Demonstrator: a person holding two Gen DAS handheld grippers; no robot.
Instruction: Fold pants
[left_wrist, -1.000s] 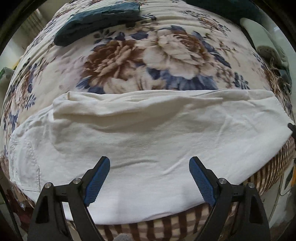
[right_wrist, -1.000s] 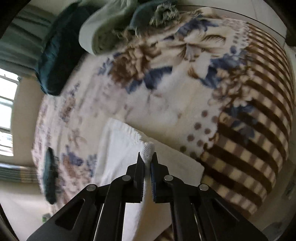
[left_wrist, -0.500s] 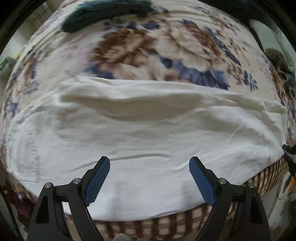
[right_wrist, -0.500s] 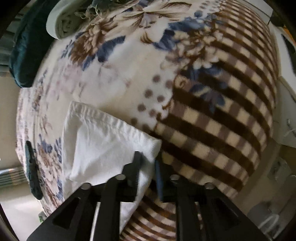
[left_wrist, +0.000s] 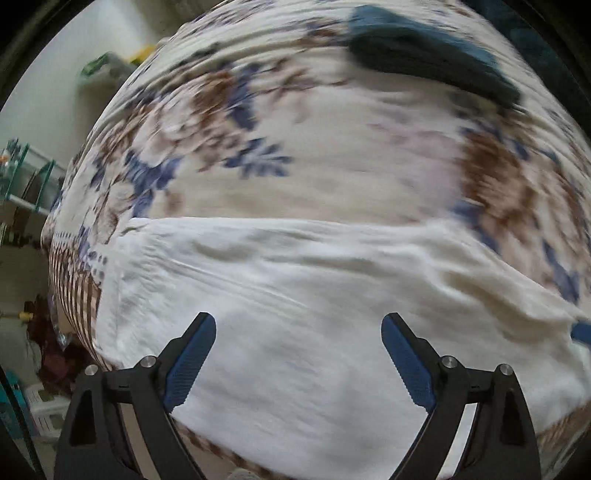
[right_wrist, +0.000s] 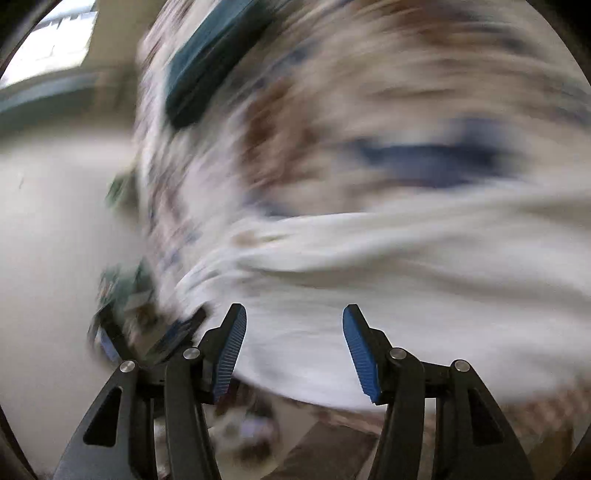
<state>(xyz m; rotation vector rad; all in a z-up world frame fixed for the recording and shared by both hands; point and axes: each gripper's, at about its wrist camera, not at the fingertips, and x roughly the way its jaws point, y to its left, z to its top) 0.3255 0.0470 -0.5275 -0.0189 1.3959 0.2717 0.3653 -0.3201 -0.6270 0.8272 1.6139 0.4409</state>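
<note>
One pair of white cotton pants, one cream blanket with blue and brown flower print, one dark teal folded cloth, two grippers.

The white cotton pants lie spread flat and wide on the flowered blanket, already doubled: an upper layer ends in a soft rolled edge running across the far side. Fabric is creased, with shallow wrinkles and a stitched seam near the left end. The near edge hangs close to the blanket's brown striped border.

Left gripper: jaws spread wide, holding nothing. The pants lie directly beneath and between the blue pads, extending well past both fingers to either side and beyond the tips. Contact between tips and cloth cannot be told.

Right gripper: view heavily blurred. Jaws parted, moderately wide, nothing between them. The pants fill the area ahead of the tips and run off to the right; their left end sits just beyond the left finger.

The teal cloth lies well beyond the pants on the blanket, far ahead of both sets of jaws.
</note>
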